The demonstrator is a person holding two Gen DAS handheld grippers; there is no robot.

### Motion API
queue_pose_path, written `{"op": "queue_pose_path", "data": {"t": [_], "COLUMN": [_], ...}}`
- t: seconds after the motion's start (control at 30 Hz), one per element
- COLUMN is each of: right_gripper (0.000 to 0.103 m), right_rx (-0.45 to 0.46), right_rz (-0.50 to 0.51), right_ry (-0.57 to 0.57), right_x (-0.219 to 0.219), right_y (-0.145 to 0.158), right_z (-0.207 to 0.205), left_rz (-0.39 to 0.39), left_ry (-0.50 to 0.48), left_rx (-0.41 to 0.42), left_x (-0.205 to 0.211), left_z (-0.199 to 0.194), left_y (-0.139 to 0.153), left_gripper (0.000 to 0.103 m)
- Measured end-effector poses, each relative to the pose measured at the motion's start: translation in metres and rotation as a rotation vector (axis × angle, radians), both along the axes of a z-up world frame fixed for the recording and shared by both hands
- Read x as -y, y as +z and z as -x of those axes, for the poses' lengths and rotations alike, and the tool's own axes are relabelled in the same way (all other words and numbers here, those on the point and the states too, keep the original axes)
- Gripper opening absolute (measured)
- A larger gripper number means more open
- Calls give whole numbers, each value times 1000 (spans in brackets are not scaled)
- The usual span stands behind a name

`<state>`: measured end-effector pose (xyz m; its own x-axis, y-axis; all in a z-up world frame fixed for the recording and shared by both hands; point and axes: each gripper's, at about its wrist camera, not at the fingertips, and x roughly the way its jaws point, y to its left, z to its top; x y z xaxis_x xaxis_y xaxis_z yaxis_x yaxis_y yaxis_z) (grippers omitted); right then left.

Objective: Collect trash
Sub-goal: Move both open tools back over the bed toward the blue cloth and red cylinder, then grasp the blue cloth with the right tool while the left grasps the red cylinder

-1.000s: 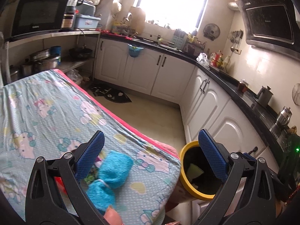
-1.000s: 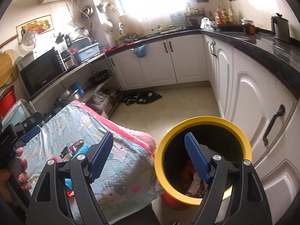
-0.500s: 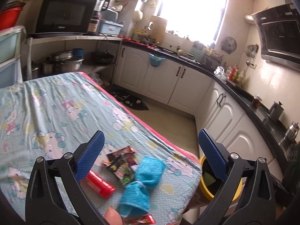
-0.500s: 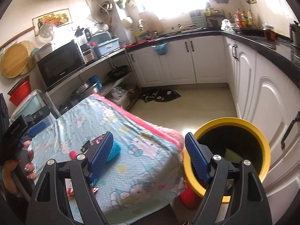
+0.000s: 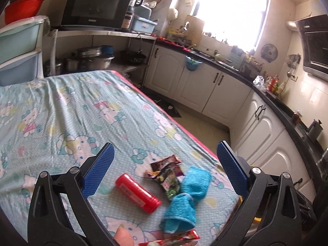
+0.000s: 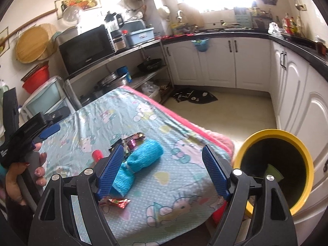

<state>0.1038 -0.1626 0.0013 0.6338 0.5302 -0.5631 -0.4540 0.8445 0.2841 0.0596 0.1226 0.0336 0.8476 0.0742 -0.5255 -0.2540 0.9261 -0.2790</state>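
On the Hello Kitty cloth table (image 5: 82, 123) lie a red tube (image 5: 137, 193), dark snack wrappers (image 5: 167, 172), a blue towel (image 5: 187, 194) and a red wrapper (image 5: 180, 239) at the near edge. My left gripper (image 5: 165, 170) is open and empty above them. My right gripper (image 6: 164, 172) is open and empty over the table's near corner, with the blue towel (image 6: 139, 164), the wrappers (image 6: 133, 140) and a small red wrapper (image 6: 119, 202) below it. The yellow-rimmed trash bin (image 6: 276, 170) stands on the floor to the right of the table.
White cabinets (image 6: 297, 102) with a black countertop run along the back and right. A shelf with a microwave (image 5: 94, 8) and pots stands behind the table. A dark mat (image 6: 192, 96) lies on the floor. The left gripper shows at the right wrist view's left edge (image 6: 26, 135).
Both grippers have pulled back from the bin and swung left over the table. The red tube and wrappers have come into view. Both stay open.
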Motion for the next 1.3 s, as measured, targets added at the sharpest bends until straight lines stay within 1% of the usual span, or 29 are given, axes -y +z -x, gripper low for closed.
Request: {"op": "queue_pose_path", "data": {"t": [0.17,0.3,0.5,0.67,0.8,1.0,1.13,1.3], "right_gripper": [76,76,76,76,76,76,76,76], "right_rx": [1,-5,-27,-55,-77,-107,-125,-154], "right_rz": [13,21,42,53,61,75,91,91], "right_ry": [45,70,96,108,111,109,111,118], "right_x": [-19,-31,-48,-54,-59,-65,-71,-78], "right_y": [-2,-4,-14,-24,-32,-45,-53,-62], "right_z": [1,-2,-8,-14,-20,-32,-39,-46], "left_rz": [7,-6,-6,7,40,109,116,143], "left_ry": [23,38,70,73,66,42,24,8], "left_rx": [-20,-40,-99,-147,-176,-222,-247,-270], "left_x": [-12,-19,-32,-40,-42,-42,-37,-35], "left_z": [1,1,-1,-3,-6,-13,-16,-20], "left_y": [-4,-9,-30,-49,-61,-78,-87,-96], "left_gripper": [92,92,92,92,92,92,92,91]}}
